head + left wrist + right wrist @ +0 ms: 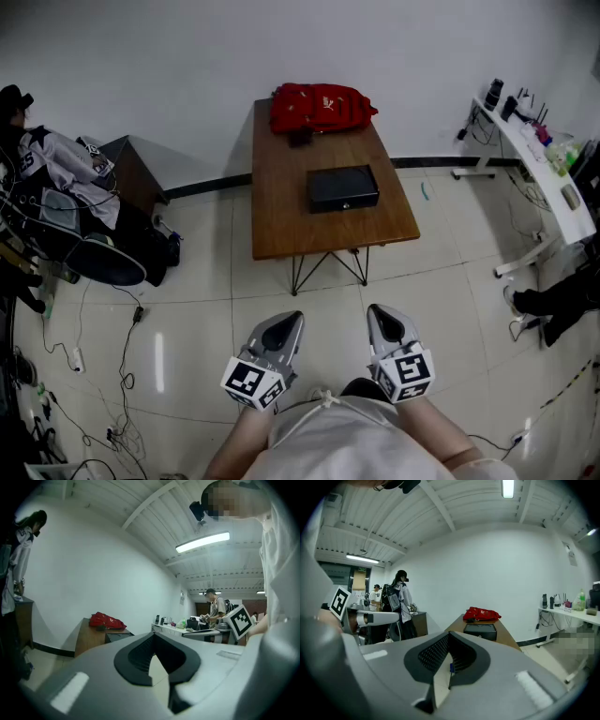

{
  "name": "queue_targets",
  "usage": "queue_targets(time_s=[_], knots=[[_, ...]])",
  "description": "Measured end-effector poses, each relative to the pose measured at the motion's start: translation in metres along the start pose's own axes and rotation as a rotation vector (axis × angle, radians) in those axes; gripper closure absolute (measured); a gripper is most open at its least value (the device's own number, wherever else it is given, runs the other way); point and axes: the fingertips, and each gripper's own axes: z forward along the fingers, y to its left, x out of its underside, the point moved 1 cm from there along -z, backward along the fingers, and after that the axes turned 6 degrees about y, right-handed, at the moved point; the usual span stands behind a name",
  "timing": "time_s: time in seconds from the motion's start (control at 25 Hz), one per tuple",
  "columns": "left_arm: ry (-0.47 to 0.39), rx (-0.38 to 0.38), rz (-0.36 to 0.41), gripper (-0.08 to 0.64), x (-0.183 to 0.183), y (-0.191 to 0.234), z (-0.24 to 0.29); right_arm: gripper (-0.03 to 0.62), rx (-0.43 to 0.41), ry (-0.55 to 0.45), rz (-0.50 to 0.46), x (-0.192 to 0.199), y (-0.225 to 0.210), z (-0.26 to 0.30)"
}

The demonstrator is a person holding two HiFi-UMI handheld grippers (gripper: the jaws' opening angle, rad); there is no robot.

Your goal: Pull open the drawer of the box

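Observation:
A black box [343,188] sits near the front of a wooden table [281,216], its drawer front closed and facing me. The same box shows small and far off in the left gripper view [117,636] and in the right gripper view [480,630]. My left gripper [281,330] and right gripper [387,323] are held side by side close to my body, well short of the table, over the tiled floor. The left gripper [153,634] has its tips together and holds nothing. The right gripper [449,634] is likewise shut and holds nothing.
A red bag [322,107] lies at the table's far end against the wall. A white desk [544,169] with bottles stands at right. At left are a dark cabinet [136,173], hanging clothes [66,183] and floor cables [103,375]. People stand in the background.

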Motion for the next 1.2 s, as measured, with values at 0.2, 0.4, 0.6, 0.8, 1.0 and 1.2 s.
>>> queue_targets(time_s=[0.2,0.4,0.6,0.8,1.0,1.2], knots=[[0.014,-0.013,-0.029,0.555,0.013,0.027,0.005,0.584,-0.003,0.026,0.007,0.005,0.001,0.027],[0.016,-0.02,-0.043,0.555,0.014,0.046,0.026,0.584,-0.015,0.044,0.018,0.006,-0.012,0.051],[0.018,-0.043,-0.046,0.555,0.003,0.073,0.076,0.584,-0.032,0.052,0.019,-0.007,-0.053,0.096],[0.007,-0.099,-0.062,0.555,-0.016,0.099,0.14,0.584,-0.051,0.108,0.011,-0.021,-0.109,0.143],[0.009,-0.146,-0.074,0.555,-0.031,0.13,0.2,0.584,-0.101,0.149,0.011,-0.034,-0.156,0.196],[0.025,-0.196,-0.122,0.555,-0.03,0.152,0.235,0.584,-0.154,0.199,-0.02,-0.035,-0.179,0.237]])
